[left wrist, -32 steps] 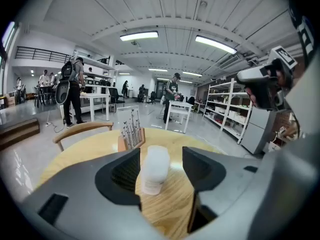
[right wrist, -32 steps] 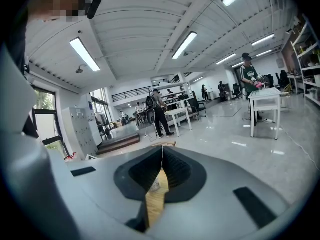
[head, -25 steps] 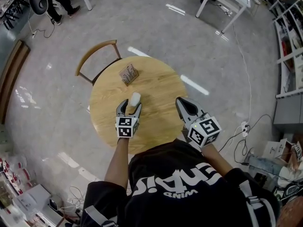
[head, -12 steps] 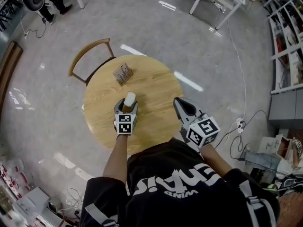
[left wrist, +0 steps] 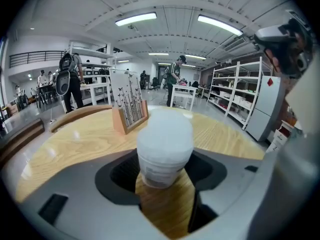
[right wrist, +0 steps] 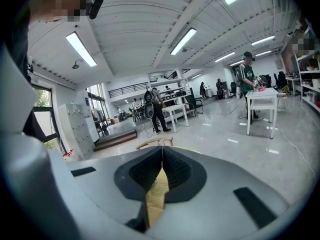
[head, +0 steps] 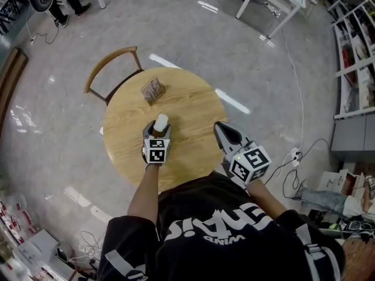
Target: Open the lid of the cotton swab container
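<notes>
The cotton swab container [head: 160, 122], a small white frosted tub with its lid on, stands upright near the middle of the round wooden table [head: 193, 104]. My left gripper [head: 158, 129] reaches it from the near side, with one jaw against each side of the tub's lower part. In the left gripper view the container [left wrist: 164, 149] fills the gap between the dark pads of the left gripper [left wrist: 164, 181], and its lid rises above them. My right gripper [head: 219, 126] hovers over the table's right edge with its jaws pressed together and nothing in them [right wrist: 161, 154].
A wooden card holder [head: 152, 91] with a printed card [left wrist: 129, 104] stands on the far side of the table. A wooden chair [head: 111, 63] is tucked in at the far left. White tables, shelves and people are farther off across the room.
The left gripper's jaws, spread wider a second ago, have drawn in around the container as the gripper sank towards the table. The right gripper has stayed put.
</notes>
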Motion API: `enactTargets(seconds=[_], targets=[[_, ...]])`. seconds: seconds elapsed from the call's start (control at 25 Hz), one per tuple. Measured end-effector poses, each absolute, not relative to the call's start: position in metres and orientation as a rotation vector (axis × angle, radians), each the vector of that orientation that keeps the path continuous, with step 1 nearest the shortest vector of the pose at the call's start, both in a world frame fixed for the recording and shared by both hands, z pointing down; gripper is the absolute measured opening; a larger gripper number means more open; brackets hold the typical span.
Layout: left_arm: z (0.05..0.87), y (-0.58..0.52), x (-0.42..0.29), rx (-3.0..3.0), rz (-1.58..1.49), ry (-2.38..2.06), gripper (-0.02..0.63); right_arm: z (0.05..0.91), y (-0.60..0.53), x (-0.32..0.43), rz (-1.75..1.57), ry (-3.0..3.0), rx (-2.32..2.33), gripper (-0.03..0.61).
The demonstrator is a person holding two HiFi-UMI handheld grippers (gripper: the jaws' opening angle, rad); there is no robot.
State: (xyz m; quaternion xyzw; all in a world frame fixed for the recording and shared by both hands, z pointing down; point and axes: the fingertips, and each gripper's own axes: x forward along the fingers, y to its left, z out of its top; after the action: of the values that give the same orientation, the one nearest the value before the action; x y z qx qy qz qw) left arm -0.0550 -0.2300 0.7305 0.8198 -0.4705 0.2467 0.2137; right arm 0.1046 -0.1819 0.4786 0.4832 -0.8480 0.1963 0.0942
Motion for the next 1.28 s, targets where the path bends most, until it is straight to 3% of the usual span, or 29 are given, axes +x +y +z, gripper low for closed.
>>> enactTargets(seconds=[1.28], targets=[[0.723, -0.230, -0.059, 2.292, 0.684, -1.283, 0.235, 0.483, -0.181, 0.102, 0.591, -2.515, 1.424, 0.003]])
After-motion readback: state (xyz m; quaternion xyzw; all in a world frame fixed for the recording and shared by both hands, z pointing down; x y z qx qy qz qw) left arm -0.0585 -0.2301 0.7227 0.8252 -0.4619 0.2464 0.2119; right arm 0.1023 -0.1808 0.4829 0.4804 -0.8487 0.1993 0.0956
